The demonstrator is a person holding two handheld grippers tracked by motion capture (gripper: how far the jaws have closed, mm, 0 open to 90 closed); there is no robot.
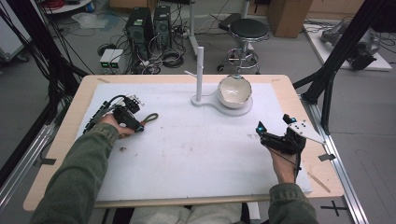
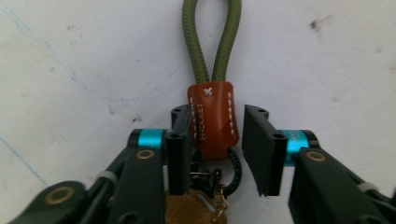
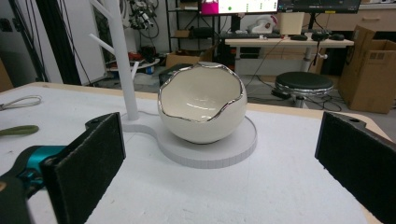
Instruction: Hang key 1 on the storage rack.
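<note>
— Keyring strap [image 2: 212, 65]: olive cord loop, brown leather tab [image 2: 212, 119], black ring and brass keys below. Flat on the white mat [image 1: 187, 149], near the desk's left edge, about midway along it.

— And the left gripper [image 2: 219, 140]?

— Low over the strap, jaws either side of the leather tab. Left pad against the tab; right pad just beside it, a thin gap showing. Narrowed, but not clamped on both sides. Seen from the high view, held at the mat's left part, cord loop poking out toward the desk's middle.

— Right gripper [image 1: 273, 126]?

— Jaws spread wide, nothing between the pads. Resting near the desk's right edge, well apart from the strap, aimed toward the far edge.

— Farther out?

— White bowl with a jagged silver rim [image 3: 203, 105], like a cracked eggshell, upright on a round white base [image 3: 233, 149] toward the far edge, right of centre. White branched post [image 1: 199, 72] rising from the same base, just beside the bowl.
</note>
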